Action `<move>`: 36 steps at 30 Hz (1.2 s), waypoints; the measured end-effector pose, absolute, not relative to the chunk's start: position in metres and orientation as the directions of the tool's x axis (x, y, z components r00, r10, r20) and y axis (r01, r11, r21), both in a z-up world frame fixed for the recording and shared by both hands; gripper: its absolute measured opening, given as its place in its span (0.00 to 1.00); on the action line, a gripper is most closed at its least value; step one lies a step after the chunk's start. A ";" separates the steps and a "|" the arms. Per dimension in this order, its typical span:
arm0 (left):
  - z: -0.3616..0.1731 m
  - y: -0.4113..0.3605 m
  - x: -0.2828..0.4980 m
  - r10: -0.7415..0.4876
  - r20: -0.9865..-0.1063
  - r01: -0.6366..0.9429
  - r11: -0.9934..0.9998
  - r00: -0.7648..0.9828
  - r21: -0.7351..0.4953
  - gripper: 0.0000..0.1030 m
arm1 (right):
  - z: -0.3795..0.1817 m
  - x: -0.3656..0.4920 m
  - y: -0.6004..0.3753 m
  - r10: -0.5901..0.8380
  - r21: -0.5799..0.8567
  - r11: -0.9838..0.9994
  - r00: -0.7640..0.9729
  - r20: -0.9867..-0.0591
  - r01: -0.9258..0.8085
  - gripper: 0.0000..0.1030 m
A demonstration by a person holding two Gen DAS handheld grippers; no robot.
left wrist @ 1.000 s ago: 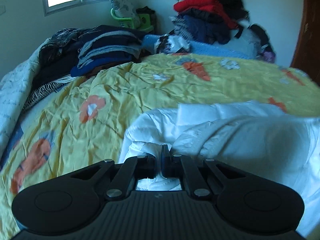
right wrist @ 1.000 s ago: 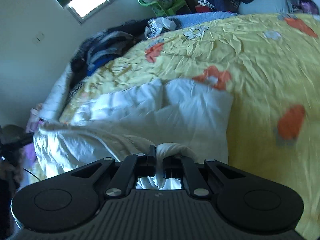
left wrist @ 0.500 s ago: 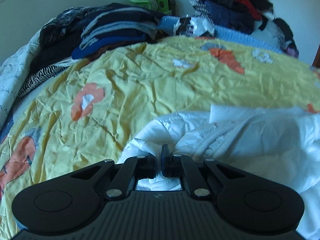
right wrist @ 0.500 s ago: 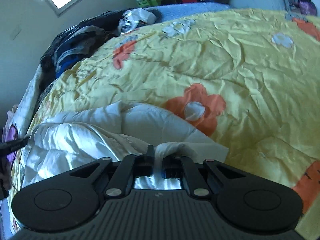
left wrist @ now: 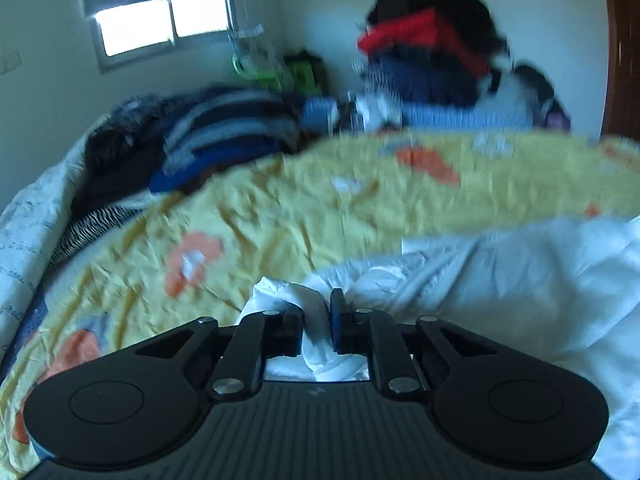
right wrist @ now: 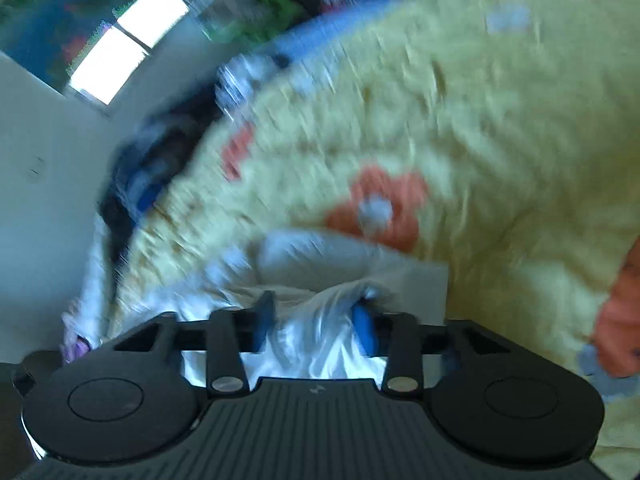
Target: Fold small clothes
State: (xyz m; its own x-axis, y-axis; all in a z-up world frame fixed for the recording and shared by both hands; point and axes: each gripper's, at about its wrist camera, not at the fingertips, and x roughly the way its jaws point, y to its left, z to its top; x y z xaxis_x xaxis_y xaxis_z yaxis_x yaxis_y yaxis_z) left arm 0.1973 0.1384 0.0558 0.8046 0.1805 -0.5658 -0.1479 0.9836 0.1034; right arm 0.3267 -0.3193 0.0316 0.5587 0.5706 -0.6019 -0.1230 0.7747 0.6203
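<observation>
1. Left wrist view: the left tool point(left wrist: 316, 322) has a twisted bunch of the white garment point(left wrist: 500, 280) between its two fingers. The jaws stand narrow, have just been opening a little, and the cloth fills the small gap between them.
2. The rest of the white garment spreads to the right of the left tool, lying on the yellow flowered bedspread point(left wrist: 280, 208).
3. Beyond the bedspread's far left edge sits a stack of dark striped clothes point(left wrist: 224, 136); at its far right edge a tall heap of red and navy clothes point(left wrist: 432, 60) rises against the wall. A window point(left wrist: 160, 26) glows above the striped stack. The picture is blurred.
4. Right wrist view: the right tool point(right wrist: 316, 322) stands fairly wide; its jaws have just been opening. A fold of the white garment point(right wrist: 320, 328) lies loose between the blue-padded fingers, touching the right one, with a visible gap at the left one.
5. The garment lies on the yellow flowered bedspread point(right wrist: 460, 120), just below an orange flower point(right wrist: 380, 204) in its print. This picture is heavily blurred.
</observation>
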 end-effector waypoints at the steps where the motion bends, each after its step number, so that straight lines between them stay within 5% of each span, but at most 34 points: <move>1: 0.062 0.140 0.191 0.173 -0.554 -0.156 0.985 0.814 0.079 0.15 | 0.042 0.318 -0.323 0.545 0.599 0.789 0.603 -0.582 -0.135 0.68; 5: 0.072 0.124 0.183 0.183 -0.502 -0.166 0.983 0.845 0.080 0.30 | 0.071 0.289 -0.310 0.533 0.521 0.818 0.660 -0.530 -0.242 0.68; 7: 0.074 0.112 0.188 0.210 -0.461 -0.182 0.978 0.862 0.104 0.53 | 0.072 0.286 -0.282 0.555 0.472 0.824 0.614 -0.562 -0.312 0.69; 8: 0.075 0.107 0.193 0.239 -0.444 -0.207 0.971 0.863 0.119 0.77 | 0.070 0.287 -0.266 0.553 0.437 0.831 0.591 -0.588 -0.343 0.69; 9: 0.076 0.102 0.197 0.281 -0.425 -0.245 0.960 0.861 0.138 0.86 | 0.066 0.290 -0.249 0.543 0.396 0.839 0.574 -0.612 -0.372 0.70; 14: 0.083 0.093 0.199 0.309 -0.391 -0.253 0.949 0.867 0.191 0.86 | 0.038 0.320 -0.206 0.494 0.308 0.862 0.528 -0.691 -0.403 0.70; 18: 0.071 0.094 0.199 0.176 -0.496 -0.136 0.984 0.850 0.117 0.86 | 0.001 0.354 -0.203 0.441 0.314 0.893 0.488 -0.753 -0.322 0.71; 23: 0.039 0.090 0.225 0.081 -0.626 -0.066 0.997 0.776 0.046 0.86 | -0.025 0.362 -0.221 0.515 0.429 0.857 0.504 -0.694 -0.286 0.72; 30: 0.006 0.124 0.280 0.105 -0.715 -0.175 0.984 0.692 -0.025 0.88 | -0.037 0.341 -0.205 0.491 0.306 0.869 0.601 -0.631 -0.390 0.80; 36: -0.021 0.128 0.287 0.115 -0.699 -0.199 0.979 0.706 -0.041 1.00 | -0.039 0.340 -0.210 0.504 0.334 0.863 0.622 -0.600 -0.378 0.84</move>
State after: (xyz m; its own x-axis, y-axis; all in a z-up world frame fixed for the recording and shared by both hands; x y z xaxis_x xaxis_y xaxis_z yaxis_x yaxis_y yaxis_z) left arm 0.2870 0.1283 -0.0211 0.7063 0.1149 -0.6985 -0.1995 0.9791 -0.0406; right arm 0.3395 -0.2099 -0.0386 0.6215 0.5041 -0.5997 -0.3778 0.8634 0.3343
